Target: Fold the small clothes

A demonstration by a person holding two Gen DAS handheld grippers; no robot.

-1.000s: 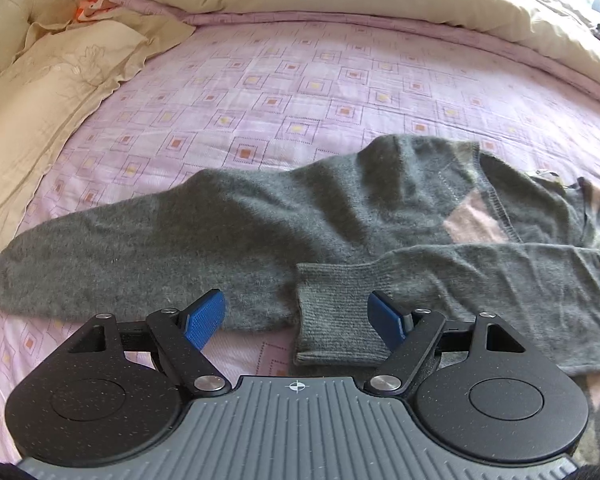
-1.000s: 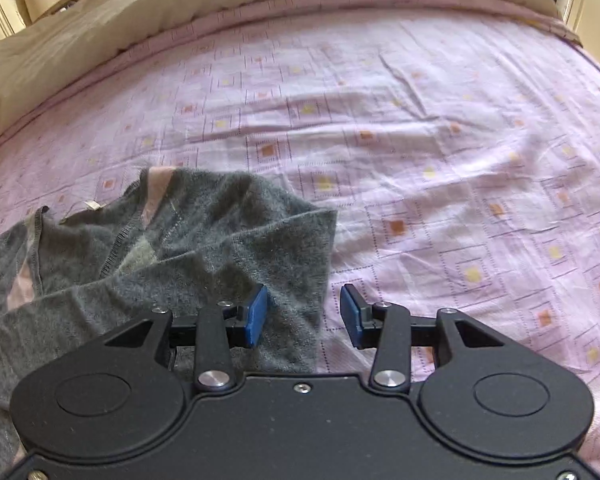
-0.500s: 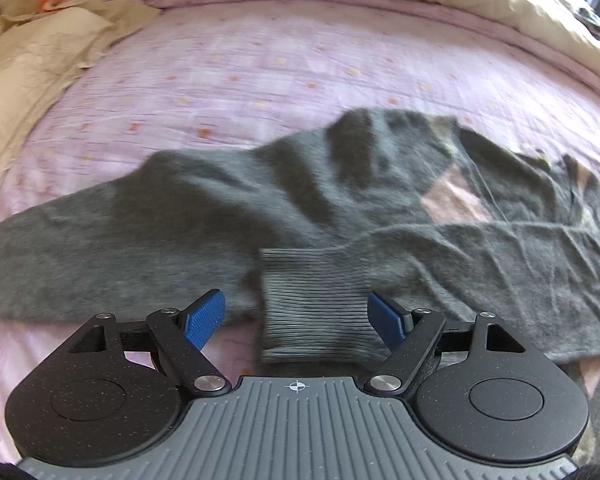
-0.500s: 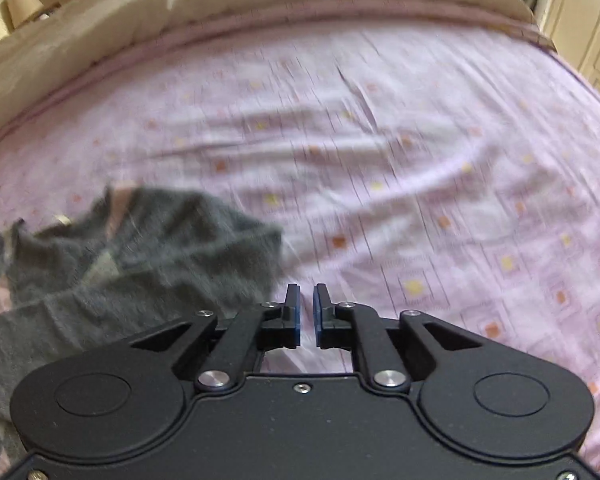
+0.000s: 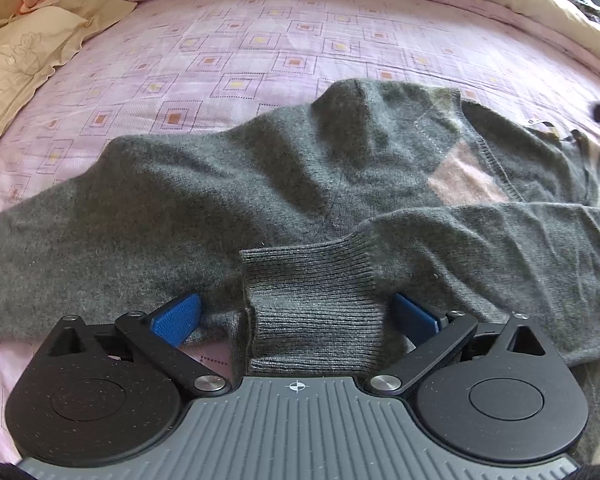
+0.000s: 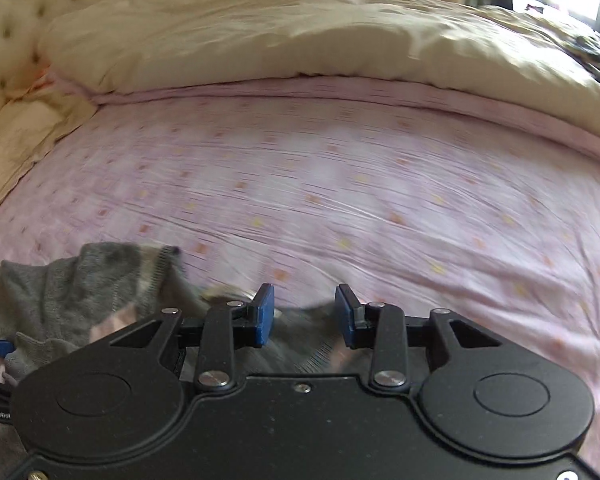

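The right claw (image 6: 304, 314), pinched shut half a second ago, now gapes over the grey sweater (image 5: 260, 184), while the open left claw (image 5: 296, 318) has closed in around the ribbed cuff (image 5: 312, 304), ready to fold that sleeve.

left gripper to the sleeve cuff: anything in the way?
Nothing visible. The left gripper is open with the ribbed sleeve cuff already lying between its blue pads, on top of the grey sweater. No other object sits between them; only pink bedsheet shows beyond the sweater.
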